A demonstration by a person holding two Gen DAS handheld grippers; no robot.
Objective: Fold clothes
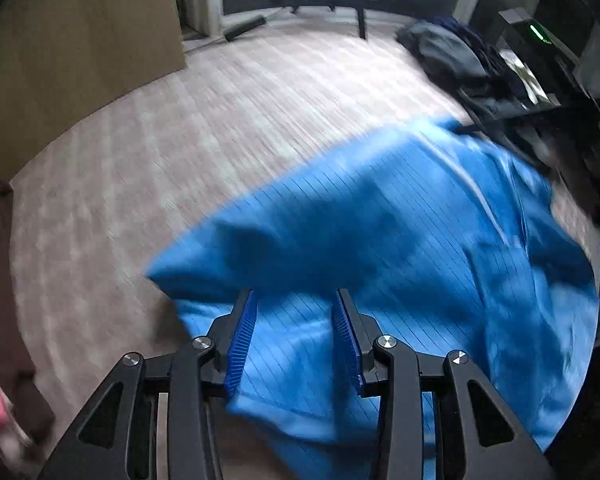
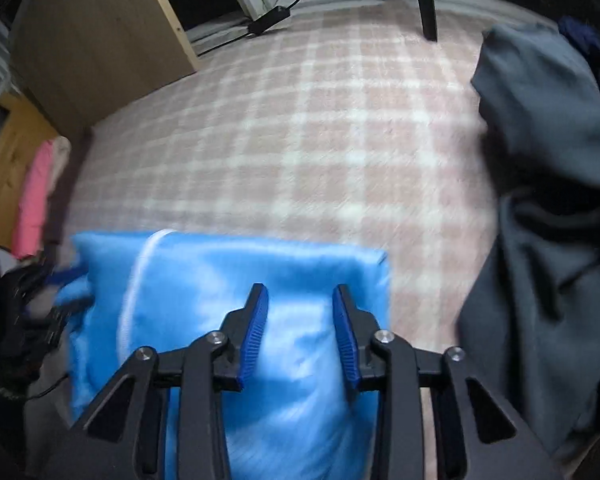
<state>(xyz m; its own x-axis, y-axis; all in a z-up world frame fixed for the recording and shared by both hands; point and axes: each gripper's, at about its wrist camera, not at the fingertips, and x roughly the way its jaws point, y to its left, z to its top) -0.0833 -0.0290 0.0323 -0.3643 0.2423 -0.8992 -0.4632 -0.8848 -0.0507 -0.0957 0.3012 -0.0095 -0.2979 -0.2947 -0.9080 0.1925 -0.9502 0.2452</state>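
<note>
blue garment [image 1: 400, 220] lies rumpled on the pink plaid bed cover [image 1: 180, 140], blurred. left gripper [image 1: 294, 300] points down over it, jaws apart, cloth under the gap, not pinched. right gripper [image 2: 300, 296] the same over a folded edge. grey clothes pile [image 2: 548, 140] lies at right.

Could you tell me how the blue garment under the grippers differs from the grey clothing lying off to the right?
The blue garment is bright and lies spread directly beneath both grippers; the grey clothing is dull, dark and sits off to the side, beyond either gripper. The blue garment lies fairly flat with a straight edge; the grey clothing is bunched in a heap. Both rest on the checked rug.
</note>
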